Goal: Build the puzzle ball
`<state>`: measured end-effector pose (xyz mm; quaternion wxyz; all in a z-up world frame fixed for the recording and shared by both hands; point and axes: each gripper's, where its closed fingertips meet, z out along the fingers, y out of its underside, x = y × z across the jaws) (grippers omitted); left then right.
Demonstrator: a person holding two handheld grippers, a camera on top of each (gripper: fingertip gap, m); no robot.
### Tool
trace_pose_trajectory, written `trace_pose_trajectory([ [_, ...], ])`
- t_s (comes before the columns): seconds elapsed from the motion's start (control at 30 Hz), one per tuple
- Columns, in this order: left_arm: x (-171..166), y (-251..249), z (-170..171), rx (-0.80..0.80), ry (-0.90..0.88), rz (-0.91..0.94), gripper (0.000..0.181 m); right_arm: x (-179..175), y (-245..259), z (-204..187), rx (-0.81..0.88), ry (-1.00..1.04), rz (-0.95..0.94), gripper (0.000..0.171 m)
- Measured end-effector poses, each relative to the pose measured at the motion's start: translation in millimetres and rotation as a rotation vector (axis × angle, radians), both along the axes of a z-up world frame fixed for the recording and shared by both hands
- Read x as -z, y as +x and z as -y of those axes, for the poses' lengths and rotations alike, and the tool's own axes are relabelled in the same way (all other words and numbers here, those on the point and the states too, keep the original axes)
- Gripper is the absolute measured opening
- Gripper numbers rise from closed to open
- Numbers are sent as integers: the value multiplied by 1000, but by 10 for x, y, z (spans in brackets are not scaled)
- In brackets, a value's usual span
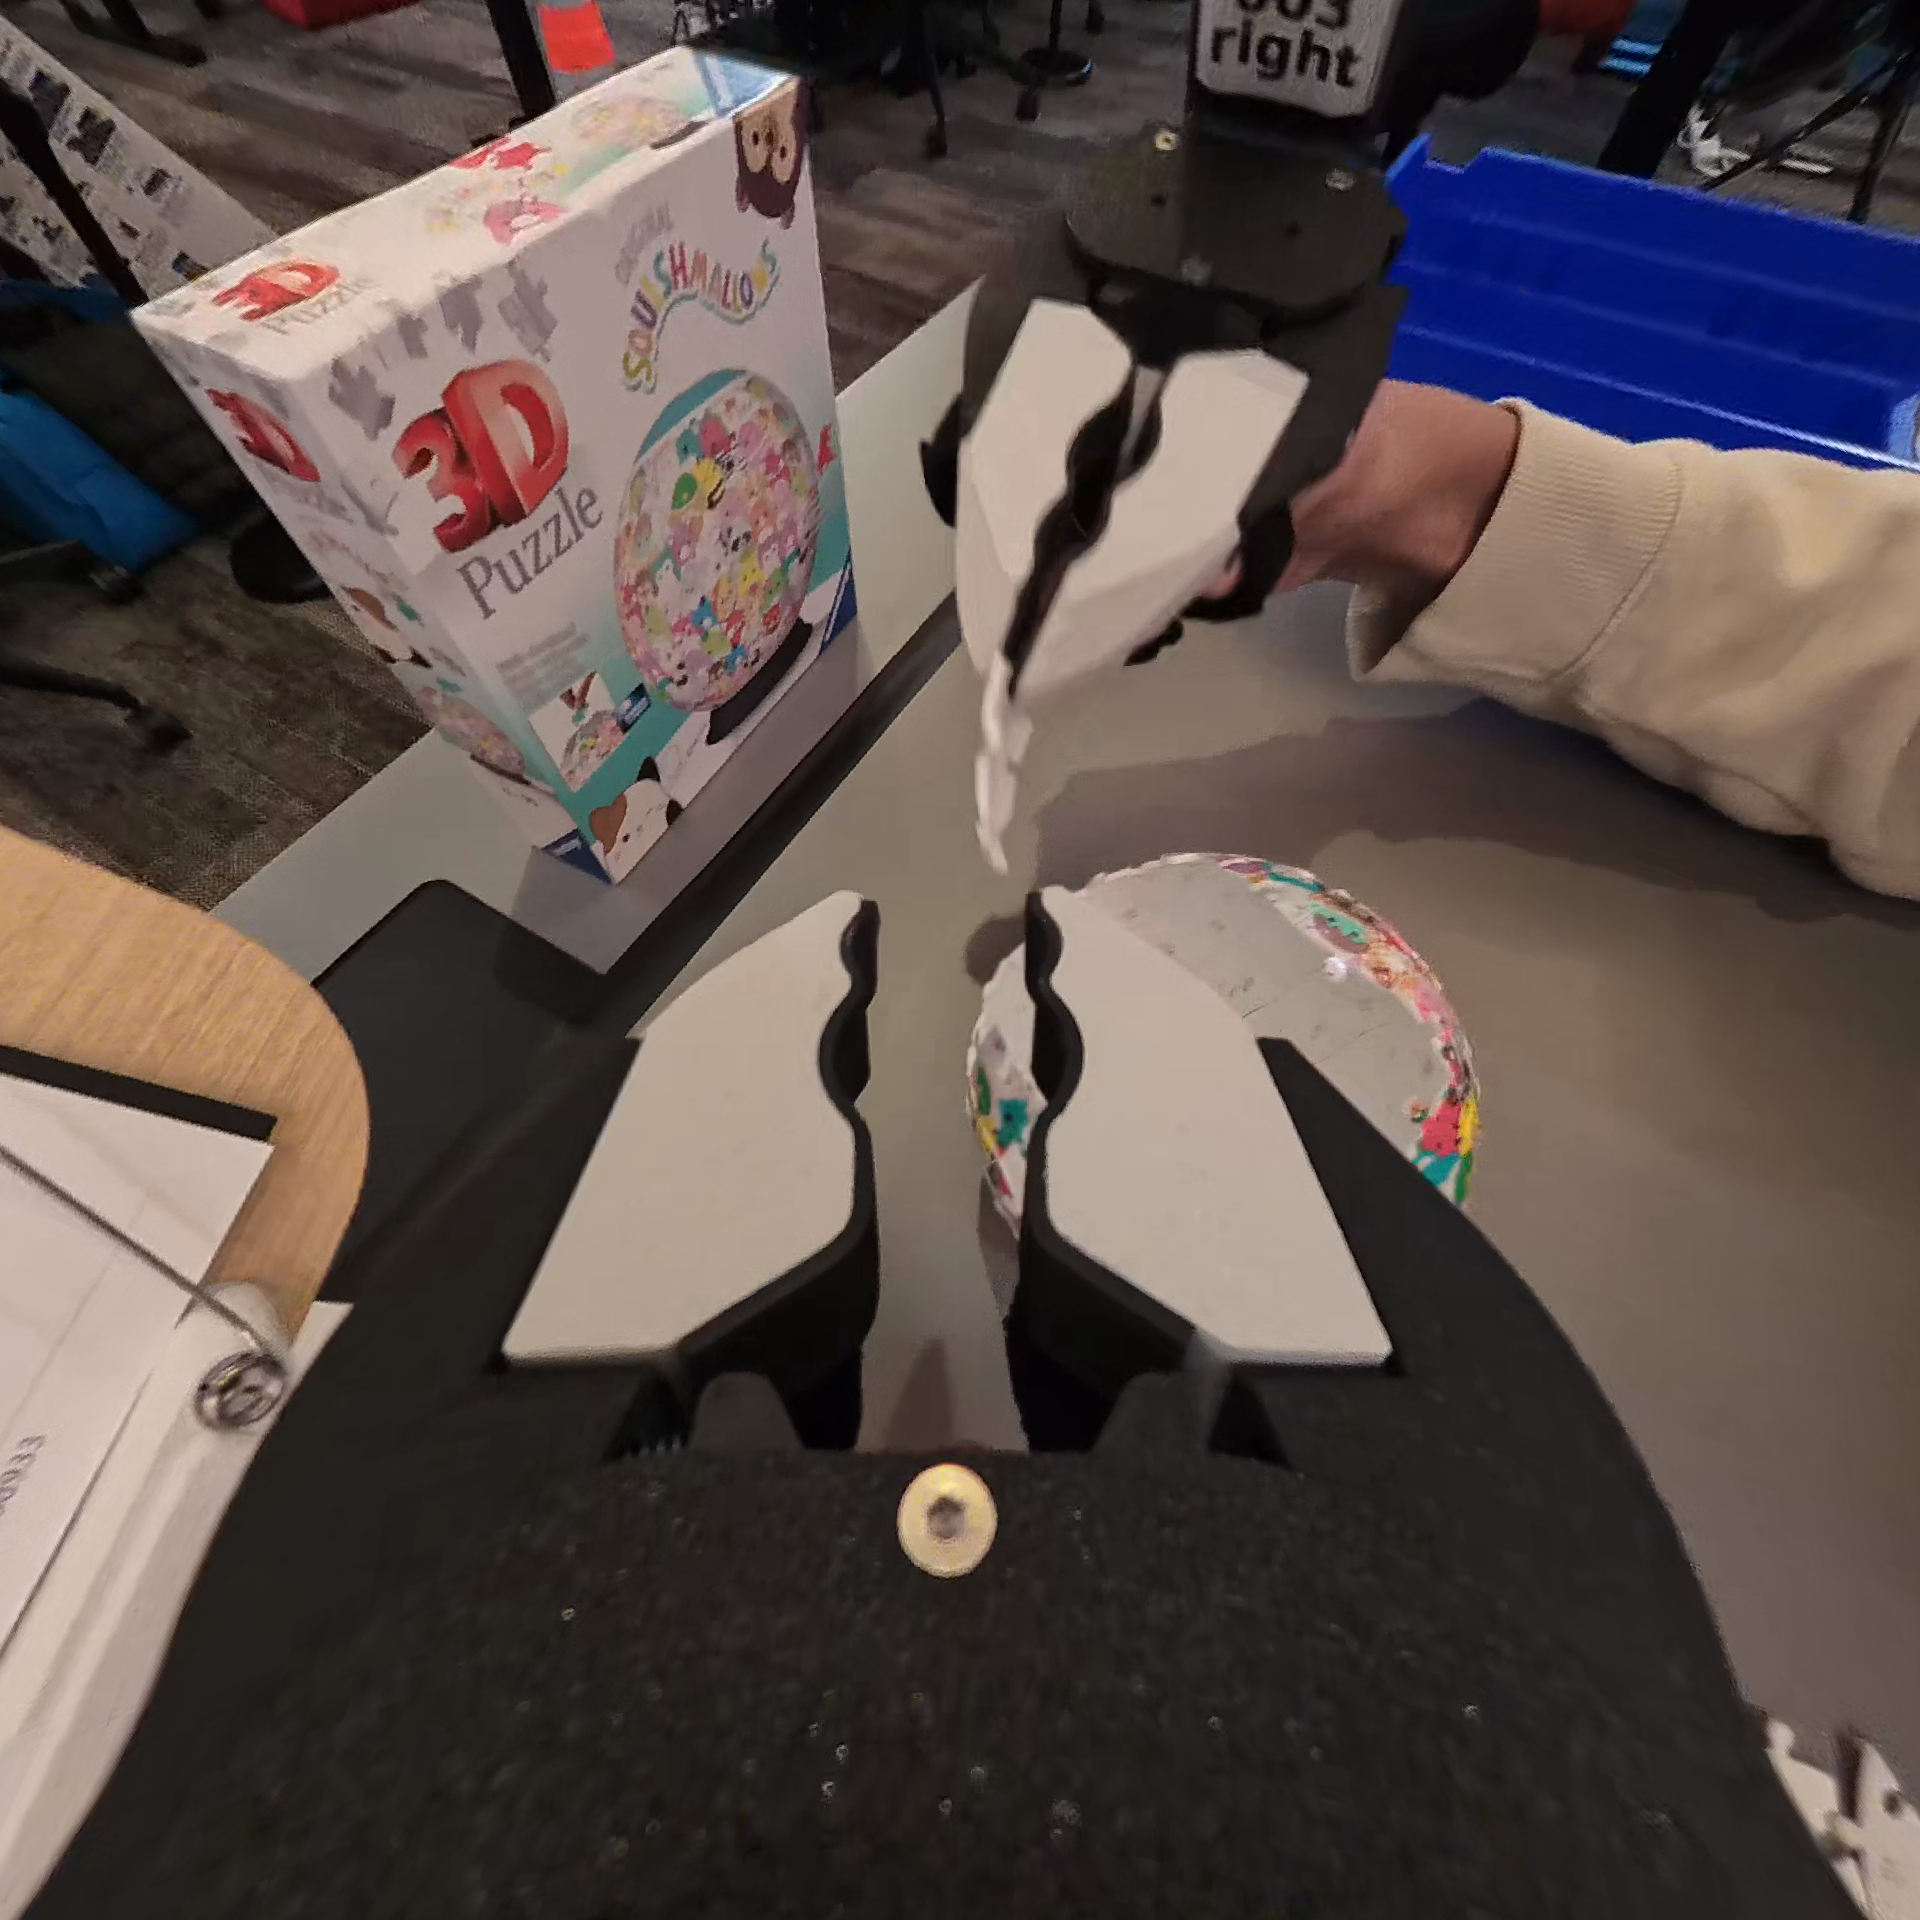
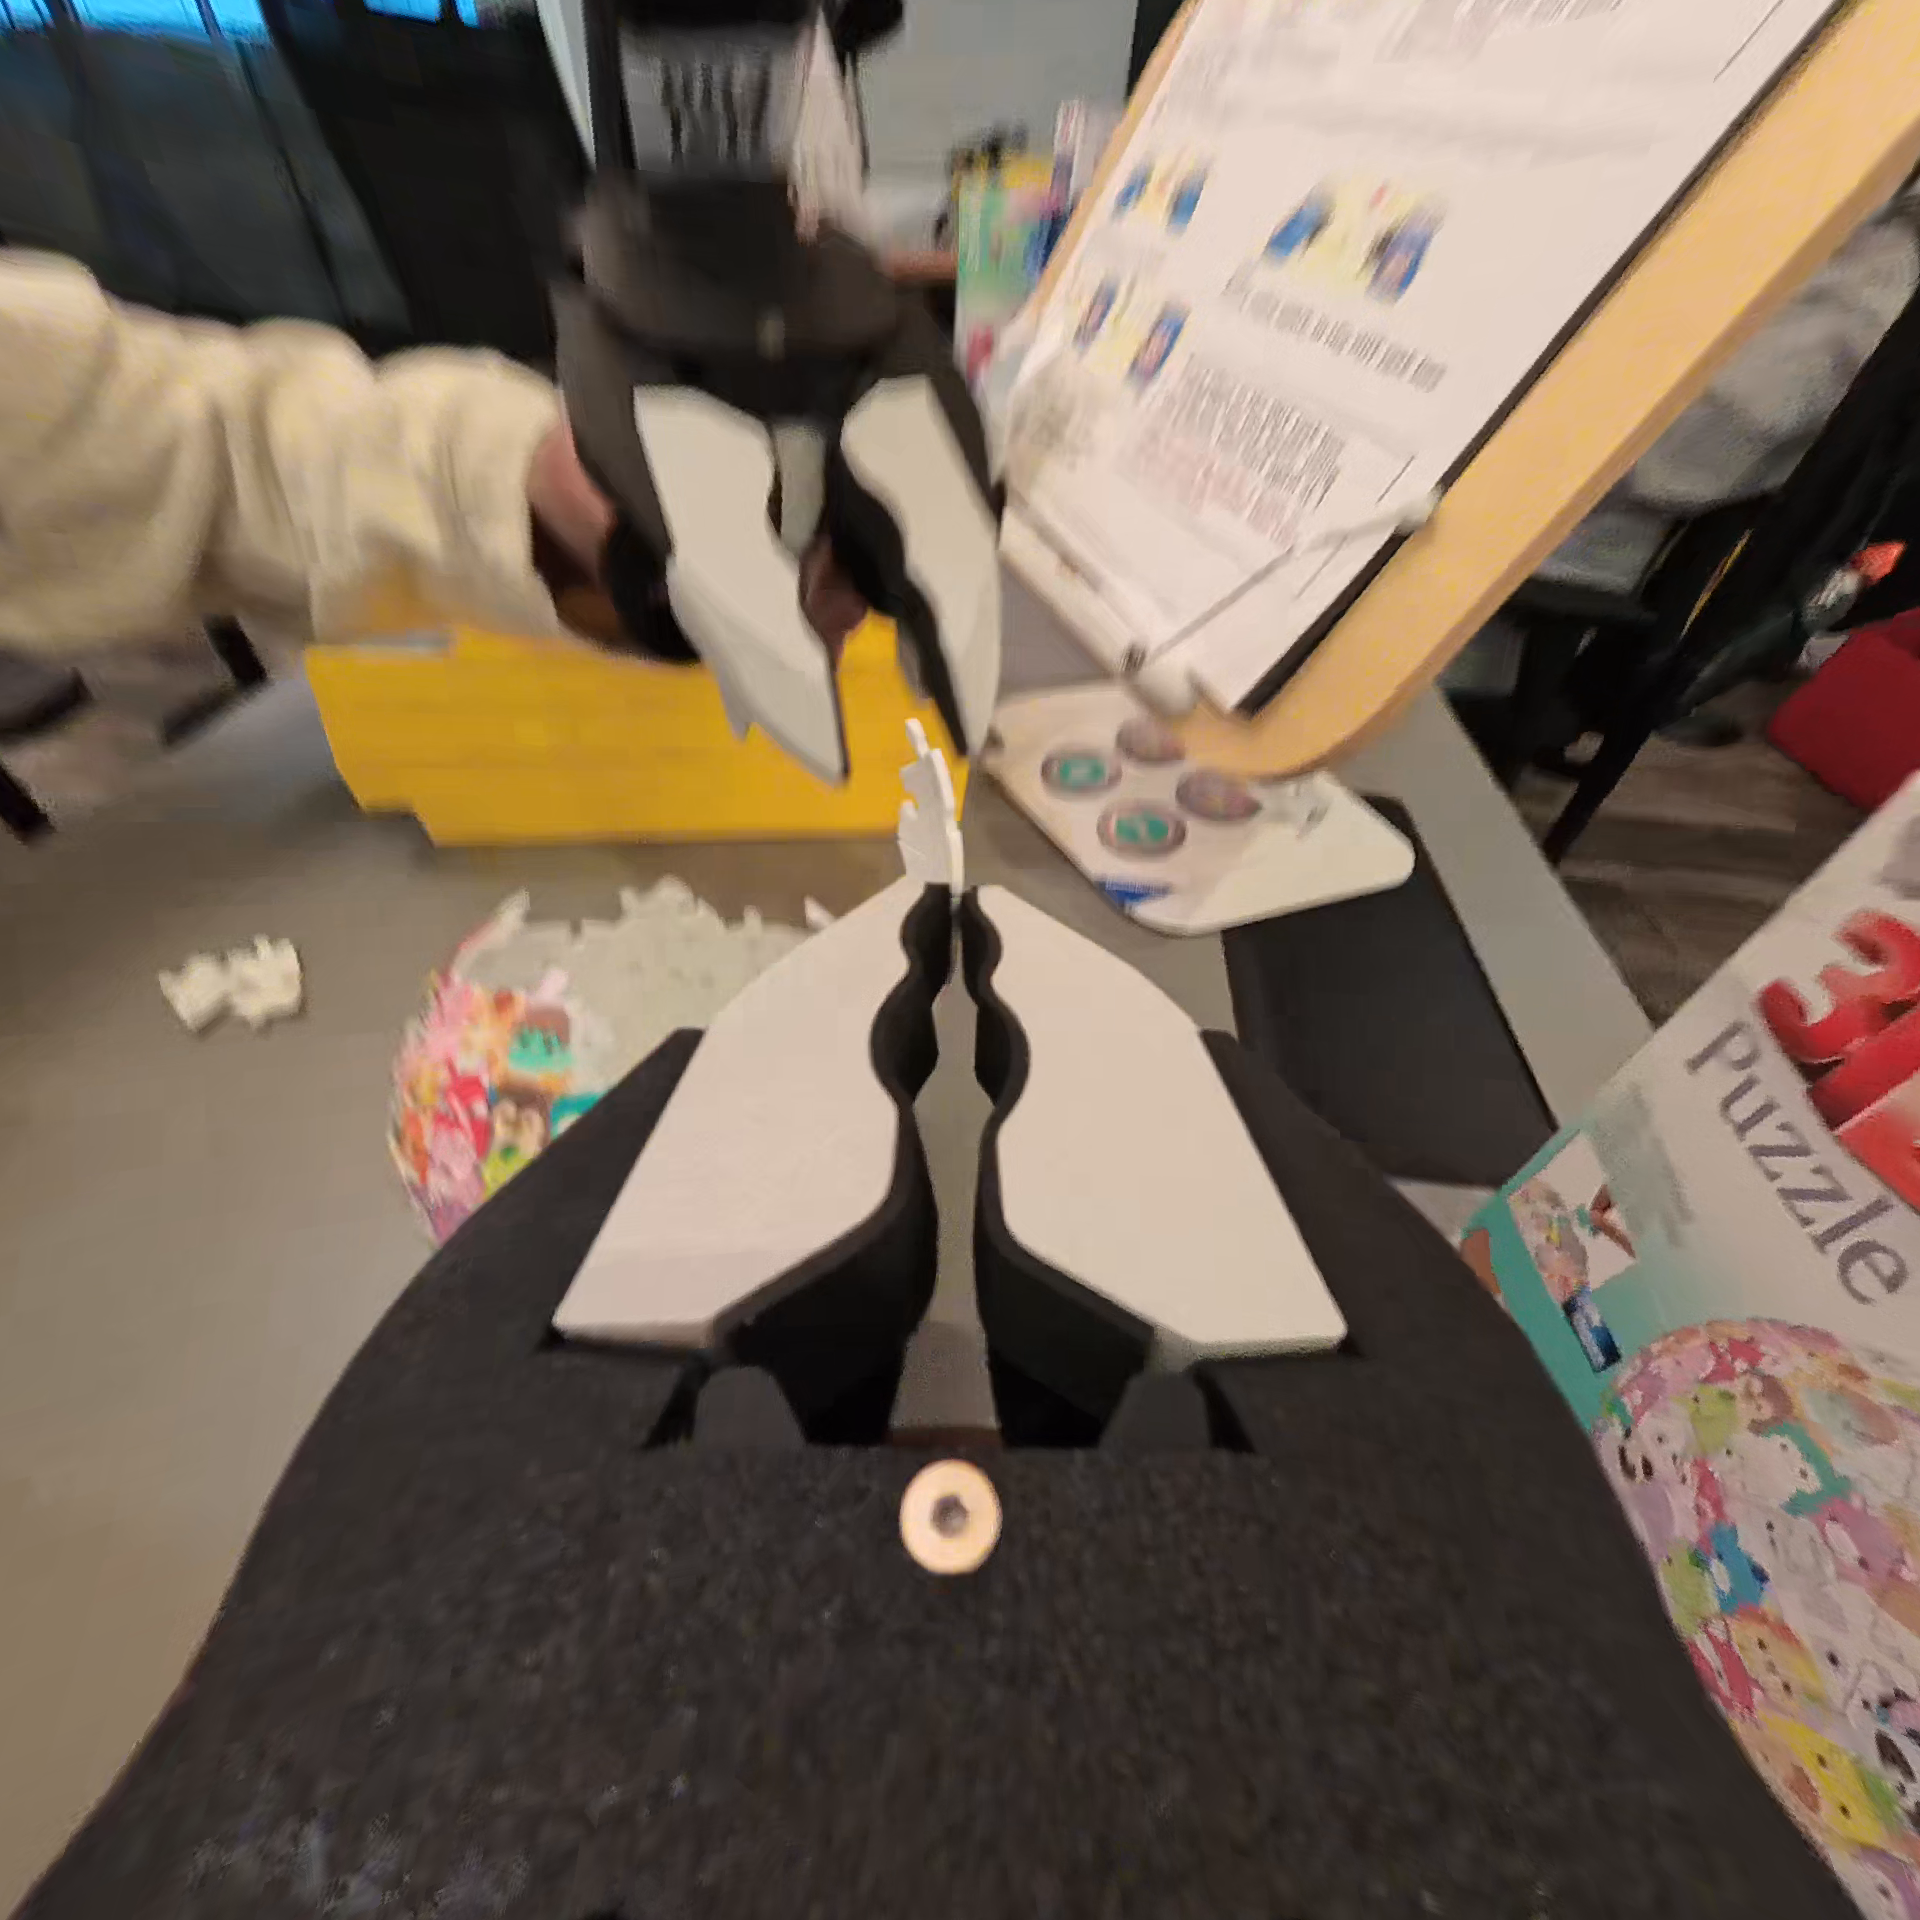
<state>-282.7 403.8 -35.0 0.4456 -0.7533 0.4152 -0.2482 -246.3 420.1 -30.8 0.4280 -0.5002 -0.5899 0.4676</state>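
Right wrist view shows our right gripper (image 2: 954,904) with its jaws pinched on a white puzzle piece (image 2: 932,810), held above the tabletop (image 2: 208,1247). Our left gripper (image 1: 951,914) hangs parted and empty beside the half-built puzzle ball (image 1: 1299,997). We judge roughly half done: the shell lies open, loose pieces (image 2: 234,982) wait nearby, and the box (image 1: 540,468) stands behind.

Office-like workroom — carpet (image 1: 260,727), storage bins (image 1: 1662,281)
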Motion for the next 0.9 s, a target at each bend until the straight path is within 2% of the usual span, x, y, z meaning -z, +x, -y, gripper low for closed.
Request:
trace_pose_trajectory([
  [0.13, -92, 131, 30, 6, 29, 73, 23, -356, 11, 42, -20, -114, -173, 2],
  [0.3, -273, 218, 20, -9, 48, 191, 16, -452, -68, 87, -11, -145, -226, 2],
  [0.47, -364, 183, 9, -33, 63, 240, 3, -411, -127, 109, -16, -161, -232, 2],
  [0.6, -349, 148, 9, -36, 39, 228, 2, -362, -153, 123, -16, -141, -211, 2],
  [0.8, -291, 130, 21, -28, 14, 153, 2, -286, -160, 129, 24, -13, -109, 3],
  [0.9, -233, 121, 14, -33, 19, 85, 2, -244, -138, 103, 65, 81, -35, 12],
])
